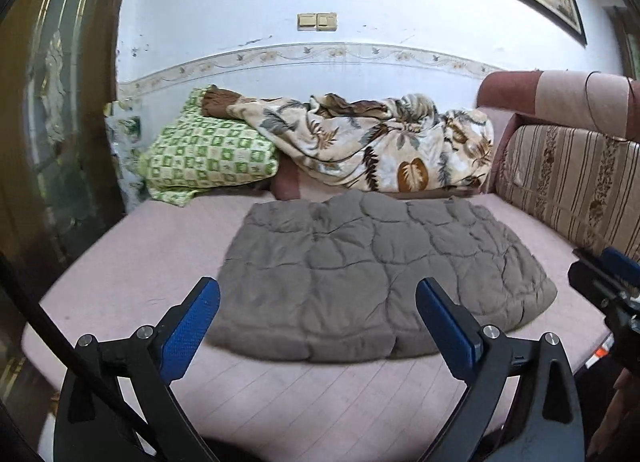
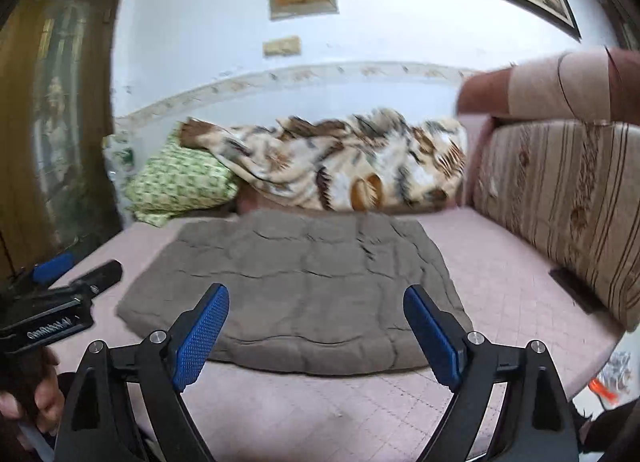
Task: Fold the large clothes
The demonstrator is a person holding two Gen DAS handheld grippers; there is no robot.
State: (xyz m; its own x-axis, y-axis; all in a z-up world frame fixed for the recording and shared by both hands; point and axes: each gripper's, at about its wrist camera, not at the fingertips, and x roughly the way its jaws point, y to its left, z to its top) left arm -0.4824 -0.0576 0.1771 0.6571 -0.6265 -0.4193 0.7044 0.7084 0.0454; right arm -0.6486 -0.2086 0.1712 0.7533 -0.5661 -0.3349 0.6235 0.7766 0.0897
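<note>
Grey quilted garment (image 1: 372,274) folded flat on pink bed (image 1: 132,262), long axis 9-to-3. Left gripper (image 1: 318,326) and right gripper (image 2: 316,332) wide open, empty, above its 6 o'clock edge.

One grey-brown quilted garment (image 1: 376,270) was counted, laid folded on one pink bed (image 1: 132,262). One green-checked pillow (image 1: 208,158) and one leaf-patterned blanket (image 1: 380,142) were seen behind it. Two grippers were counted, left gripper (image 1: 318,322) and right gripper (image 2: 316,326). Two framed pictures and one double wall switch (image 1: 317,21) were noted.
</note>
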